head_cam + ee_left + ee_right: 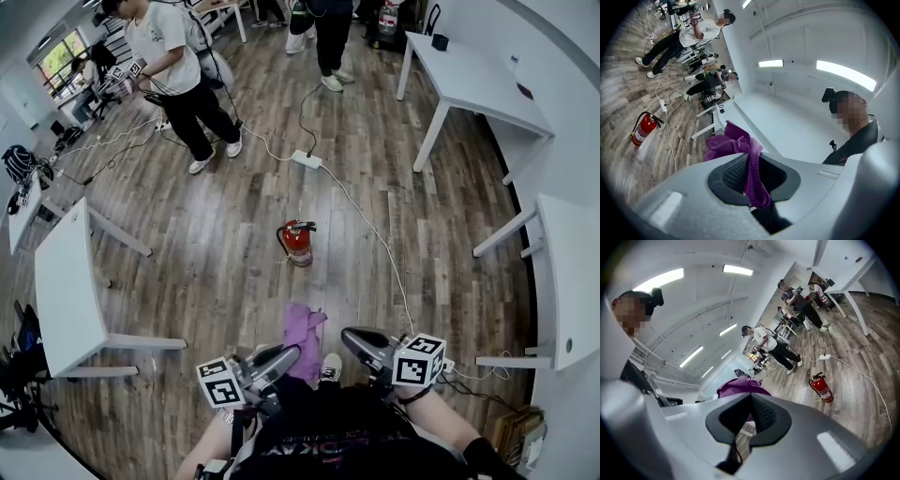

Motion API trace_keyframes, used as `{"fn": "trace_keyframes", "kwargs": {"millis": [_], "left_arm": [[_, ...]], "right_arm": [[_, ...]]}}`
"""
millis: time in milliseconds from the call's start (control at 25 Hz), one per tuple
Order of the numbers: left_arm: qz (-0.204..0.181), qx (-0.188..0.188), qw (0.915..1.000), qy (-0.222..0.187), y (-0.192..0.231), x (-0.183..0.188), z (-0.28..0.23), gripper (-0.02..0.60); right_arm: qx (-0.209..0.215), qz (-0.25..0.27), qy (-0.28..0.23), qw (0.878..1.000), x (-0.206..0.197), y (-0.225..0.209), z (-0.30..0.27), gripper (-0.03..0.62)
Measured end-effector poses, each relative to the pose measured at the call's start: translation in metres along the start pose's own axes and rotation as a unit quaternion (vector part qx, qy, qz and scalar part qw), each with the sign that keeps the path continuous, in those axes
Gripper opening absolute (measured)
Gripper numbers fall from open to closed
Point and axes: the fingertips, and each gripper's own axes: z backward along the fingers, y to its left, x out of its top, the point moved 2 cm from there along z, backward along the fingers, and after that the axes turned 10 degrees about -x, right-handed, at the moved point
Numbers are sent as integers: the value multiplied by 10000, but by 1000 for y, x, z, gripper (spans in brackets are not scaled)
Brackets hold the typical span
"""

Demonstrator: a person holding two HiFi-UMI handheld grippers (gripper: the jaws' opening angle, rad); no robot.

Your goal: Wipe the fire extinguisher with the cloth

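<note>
A red fire extinguisher stands upright on the wooden floor, some way ahead of both grippers. It also shows at the left of the left gripper view as the extinguisher, and at the right of the right gripper view as the extinguisher. My left gripper is shut on a purple cloth, which bunches up beyond the jaws. In its own view the cloth hangs pinched in the left gripper. My right gripper is beside it, shut and empty. The right gripper sees the cloth just past its jaws.
White tables stand at the left, the right and the back right. A white cable with a power strip runs across the floor past the extinguisher. One person stands at the back left, another at the back.
</note>
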Motion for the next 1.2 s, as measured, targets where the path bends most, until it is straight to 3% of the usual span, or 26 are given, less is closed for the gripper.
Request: {"fn": "trace_keyframes", "kwargs": {"millis": [520,1200], "left_arm": [[-256,87,9995,-170,-7,23,2,46],[-344,496,9980,-191,19,57,13,46]], "right_arm": [[276,69,-216,9994,23,11,-1,5],[-28,-162,-470,9988,53,-23,1,5]]}}
